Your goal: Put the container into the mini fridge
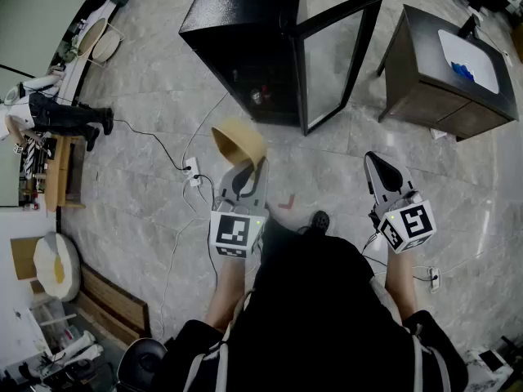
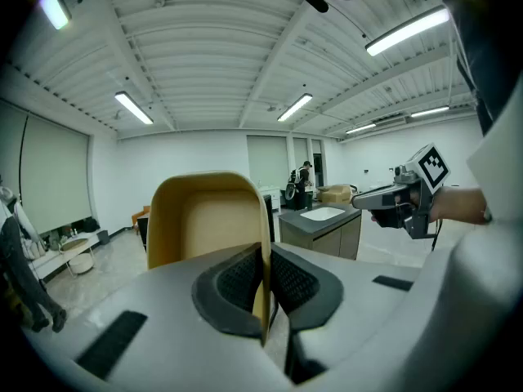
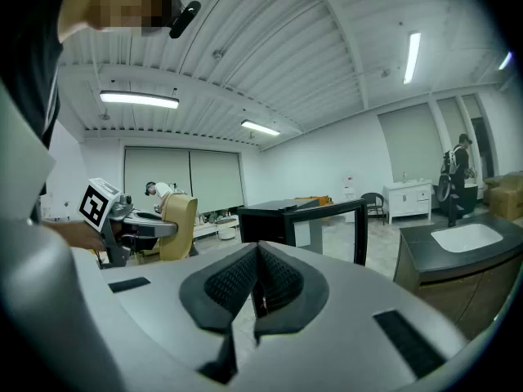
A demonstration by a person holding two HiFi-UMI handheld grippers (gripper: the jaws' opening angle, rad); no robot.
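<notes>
The black mini fridge (image 1: 237,47) stands on the floor ahead of the person. Its glass door (image 1: 335,64) is swung wide at the right of the opening, so nothing needs opening first. Well apart to the right is a dark cabinet (image 1: 445,64) with a white sink top; it plays no part here.

The tan container (image 1: 239,143) is in the air, short of the fridge and roughly in line with its opening. It is tipped on its side. The left hand-held gripper (image 2: 263,288) pinches one thin wall of it, pads clamped on either face. The right hand-held gripper (image 3: 257,288) is pressed together on nothing and is held well to the side.

The step in hand looks like the carry into the opening. A single thin wall is a weak hold, so the pinch should be firm and the travel smooth. Best to go in left of the door's edge, level the container so its base comes down flat, and let go only once it rests inside. A cable and power strip (image 1: 193,172) lie on the floor near the path, so mind the feet
</notes>
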